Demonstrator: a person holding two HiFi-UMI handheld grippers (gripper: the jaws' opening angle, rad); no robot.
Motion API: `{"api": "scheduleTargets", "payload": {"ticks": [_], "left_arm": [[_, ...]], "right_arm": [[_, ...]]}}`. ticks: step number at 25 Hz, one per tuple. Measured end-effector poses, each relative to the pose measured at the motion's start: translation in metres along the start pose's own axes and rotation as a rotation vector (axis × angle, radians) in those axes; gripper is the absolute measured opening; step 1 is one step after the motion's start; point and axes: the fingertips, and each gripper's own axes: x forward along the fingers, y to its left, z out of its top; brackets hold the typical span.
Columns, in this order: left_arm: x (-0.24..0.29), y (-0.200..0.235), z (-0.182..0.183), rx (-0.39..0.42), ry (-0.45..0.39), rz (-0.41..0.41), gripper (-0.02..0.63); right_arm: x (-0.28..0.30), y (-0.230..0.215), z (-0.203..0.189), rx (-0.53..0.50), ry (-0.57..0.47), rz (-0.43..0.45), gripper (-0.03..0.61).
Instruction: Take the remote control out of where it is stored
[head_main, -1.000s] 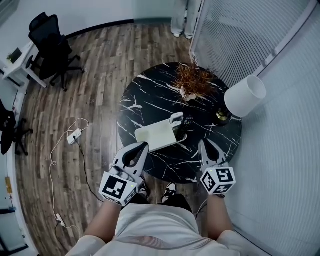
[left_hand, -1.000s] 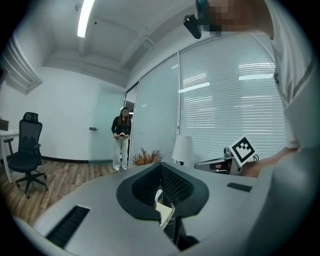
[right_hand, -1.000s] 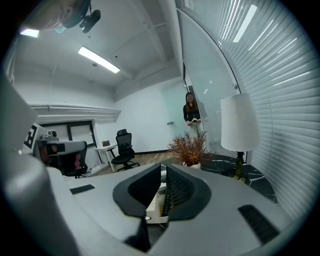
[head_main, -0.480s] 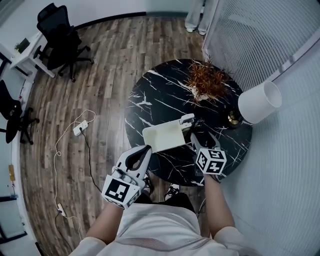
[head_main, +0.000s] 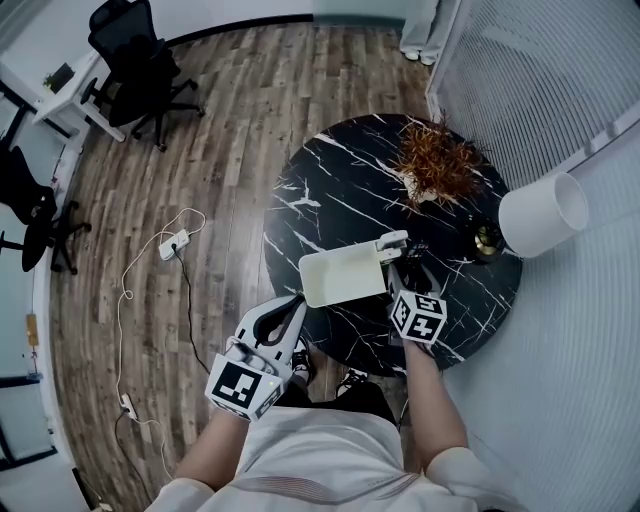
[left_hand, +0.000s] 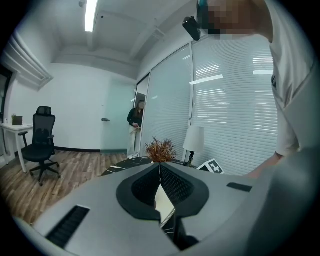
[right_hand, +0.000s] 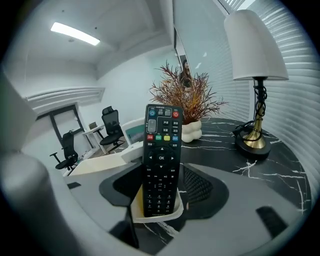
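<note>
A black remote control (right_hand: 161, 160) stands upright in the cream pocket (right_hand: 155, 214) at the end of a cream storage tray (head_main: 340, 275) on the round black marble table (head_main: 340, 190). My right gripper (right_hand: 163, 171) has its jaws on either side of the remote and they are opening; the pads stand clear of it with a gap on each side. From above, the right gripper (head_main: 404, 276) sits at the tray's right end, where the remote (head_main: 416, 250) shows dark. My left gripper (head_main: 292, 304) hangs off the table's near edge, its jaws (left_hand: 160, 167) shut and empty.
A white-shaded lamp (head_main: 540, 215) on a brass base stands at the table's right. A dried orange plant (head_main: 438, 165) in a white pot is at the back. Office chairs (head_main: 140, 65) and a cable with a power strip (head_main: 175, 245) are on the wood floor to the left. A person (left_hand: 135, 125) stands by the far door.
My right gripper has moved forward from the table's near edge to the tray's end and opened around the remote. The left gripper has stayed near the edge, shut.
</note>
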Motion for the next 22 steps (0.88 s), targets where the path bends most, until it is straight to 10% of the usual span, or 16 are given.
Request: {"api": "scheduleTargets", "payload": {"ticks": [22], "left_arm": [[0.008, -0.023, 0.012, 0.021, -0.042, -0.066, 0.011]], "right_arm": [[-0.099, -0.004, 0.102, -0.151, -0.226, 0.035, 0.225]]}}
